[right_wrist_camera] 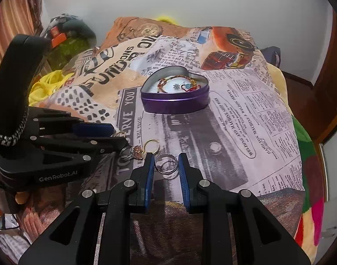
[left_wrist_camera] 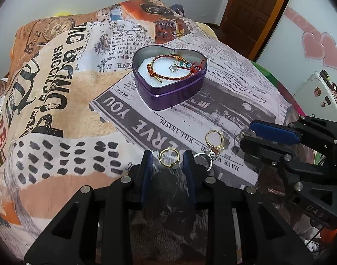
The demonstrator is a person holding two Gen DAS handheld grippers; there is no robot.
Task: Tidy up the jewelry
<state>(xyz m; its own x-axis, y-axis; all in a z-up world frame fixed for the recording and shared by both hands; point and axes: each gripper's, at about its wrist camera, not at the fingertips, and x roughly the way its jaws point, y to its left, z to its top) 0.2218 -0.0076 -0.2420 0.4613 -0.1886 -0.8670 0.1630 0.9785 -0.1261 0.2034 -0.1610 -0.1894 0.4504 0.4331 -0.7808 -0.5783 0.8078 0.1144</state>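
A purple heart-shaped tin [left_wrist_camera: 168, 92] stands open on the printed blanket, with a red braided bracelet [left_wrist_camera: 168, 69] and a small charm on its white pad; it also shows in the right wrist view [right_wrist_camera: 175, 103]. My left gripper [left_wrist_camera: 168, 156] is open with a gold ring [left_wrist_camera: 169, 158] lying between its fingertips. A second gold ring [left_wrist_camera: 215, 138] and a silver ring [left_wrist_camera: 203, 156] lie just to its right. My right gripper [right_wrist_camera: 166, 161] is open around a silver ring [right_wrist_camera: 166, 162] on the blanket. The other gripper [right_wrist_camera: 58, 141] sits to its left beside a gold ring [right_wrist_camera: 152, 144].
The newspaper-print blanket [left_wrist_camera: 69, 101] covers a raised, rounded surface that drops off at the edges. A wooden door [left_wrist_camera: 252, 11] and a white fridge [left_wrist_camera: 318, 92] stand at the right. Yellow cloth [right_wrist_camera: 46, 86] and clutter lie at the left.
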